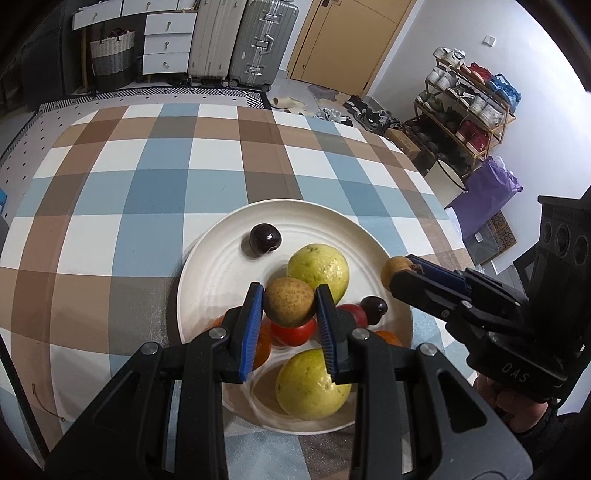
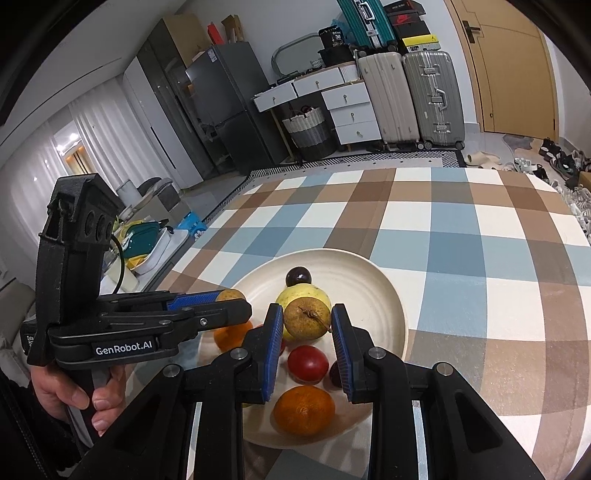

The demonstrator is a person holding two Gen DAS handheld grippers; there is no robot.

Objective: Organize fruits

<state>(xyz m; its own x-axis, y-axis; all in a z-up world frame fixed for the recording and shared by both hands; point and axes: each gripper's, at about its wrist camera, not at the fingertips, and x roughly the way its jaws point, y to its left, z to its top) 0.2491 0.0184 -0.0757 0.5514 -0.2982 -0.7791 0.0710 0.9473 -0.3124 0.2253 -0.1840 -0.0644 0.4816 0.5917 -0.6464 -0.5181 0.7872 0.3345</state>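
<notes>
A: What do the grippers hold?
B: Left gripper (image 1: 290, 306) and right gripper (image 2: 306, 319) each clamp a brown fruit (image 1: 289, 302) above the white plate (image 1: 207, 280) of fruit.

White lettering reading "GenRobot.AI" stands on the side of the left gripper (image 2: 236, 306)'s black body, seen from the right wrist view. In the left wrist view, the letters "DAS" are embossed on the underside of the right gripper (image 1: 402, 271)'s black body near its handle. A black box (image 2: 334, 36) on top of the white drawers (image 2: 351, 110) in the background carries a white label with the number "30"; its other print is too small to read.
</notes>
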